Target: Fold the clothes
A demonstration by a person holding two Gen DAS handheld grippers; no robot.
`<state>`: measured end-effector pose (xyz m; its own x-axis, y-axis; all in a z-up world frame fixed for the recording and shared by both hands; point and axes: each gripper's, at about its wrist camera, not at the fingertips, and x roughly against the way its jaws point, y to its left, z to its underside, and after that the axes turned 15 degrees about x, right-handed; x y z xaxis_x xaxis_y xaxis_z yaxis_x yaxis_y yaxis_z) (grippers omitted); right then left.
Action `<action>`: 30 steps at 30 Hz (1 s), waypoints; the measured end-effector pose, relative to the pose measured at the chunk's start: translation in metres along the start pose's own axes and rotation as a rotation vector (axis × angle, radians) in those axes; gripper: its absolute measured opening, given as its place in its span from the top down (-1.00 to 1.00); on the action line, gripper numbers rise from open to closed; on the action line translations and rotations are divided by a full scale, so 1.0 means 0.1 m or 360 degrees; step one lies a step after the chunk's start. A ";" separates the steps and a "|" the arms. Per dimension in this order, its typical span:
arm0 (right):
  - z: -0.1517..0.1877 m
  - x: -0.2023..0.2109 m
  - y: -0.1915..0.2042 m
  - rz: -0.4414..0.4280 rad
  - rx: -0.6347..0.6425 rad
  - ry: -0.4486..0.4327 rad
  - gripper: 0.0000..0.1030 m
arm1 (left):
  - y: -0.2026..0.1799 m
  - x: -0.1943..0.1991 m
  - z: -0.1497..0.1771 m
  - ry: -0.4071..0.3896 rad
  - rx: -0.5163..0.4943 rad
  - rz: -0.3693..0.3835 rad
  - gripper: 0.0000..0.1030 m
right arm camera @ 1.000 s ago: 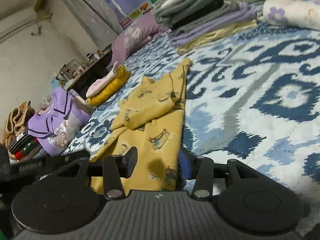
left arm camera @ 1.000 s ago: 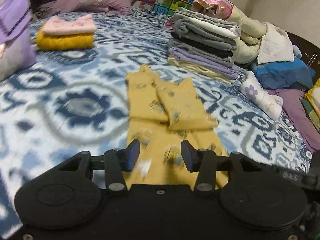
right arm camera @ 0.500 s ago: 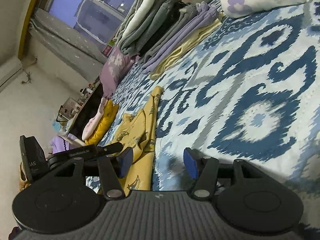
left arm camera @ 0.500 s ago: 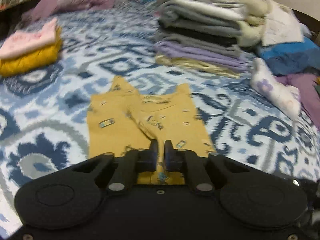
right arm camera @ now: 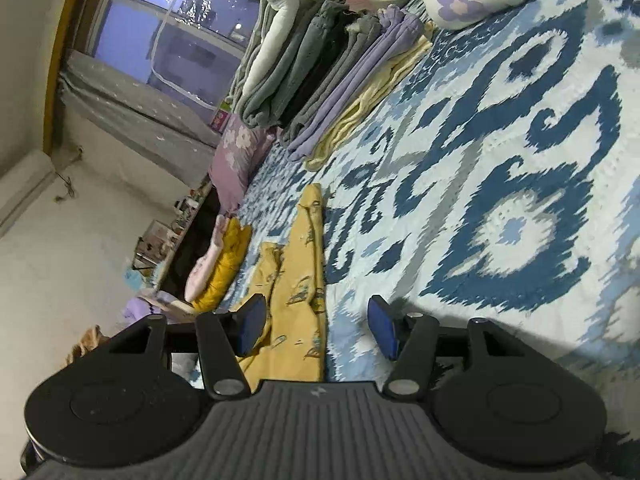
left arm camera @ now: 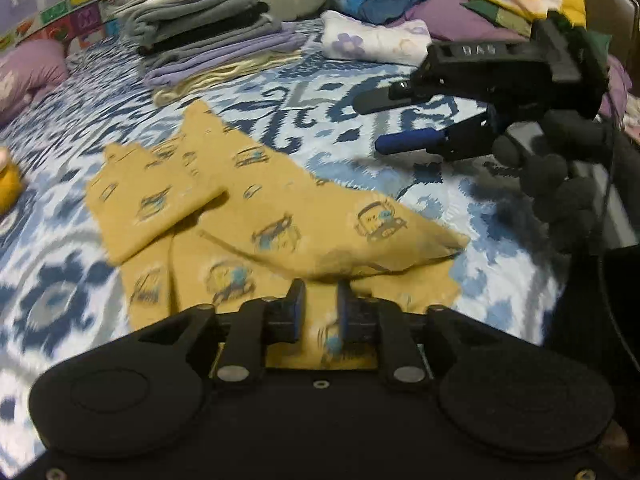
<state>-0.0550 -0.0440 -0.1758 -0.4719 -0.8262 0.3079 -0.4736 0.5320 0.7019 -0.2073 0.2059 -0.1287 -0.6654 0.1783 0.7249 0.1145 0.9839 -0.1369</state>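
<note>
Left gripper (left arm camera: 320, 312) jaws opening, releasing yellow garment (left arm camera: 280, 216) mid-bed (fold laid); right gripper (right arm camera: 316, 326) released, clear.

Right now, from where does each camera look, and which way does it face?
Left wrist: sits behind the left claw, jaws opening over the yellow garment; shows the right claw.
Right wrist: rolled sideways, behind the open right claw, low along the bed.
Shared: garment, folded stack.
</note>
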 end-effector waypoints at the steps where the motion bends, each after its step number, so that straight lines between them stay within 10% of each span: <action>1: 0.01 -0.01 0.02 -0.0002 0.0017 0.0008 -0.11 | 0.03 0.05 0.02 -0.0016 0.0028 -0.0020 0.18; 11: 0.15 -0.21 0.39 0.0048 0.0402 0.0215 -0.11 | 0.68 0.06 -0.26 -0.0300 0.0674 -0.0279 -0.04; 23: 0.20 -0.25 0.45 0.0057 0.0482 0.0259 -0.17 | 1.38 -0.44 -1.04 -0.0226 0.0972 -0.0354 -0.04; 30: 0.21 -0.27 0.45 0.0037 0.0505 0.0271 -0.21 | 1.62 -0.72 -1.14 -0.0156 0.1095 -0.0329 0.58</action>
<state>-0.0792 0.0065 -0.1657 -0.3674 -0.8179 0.4428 -0.6838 0.5603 0.4675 -0.0573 0.3537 -0.1262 -0.6901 -0.0439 0.7224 -0.4893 0.7638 -0.4210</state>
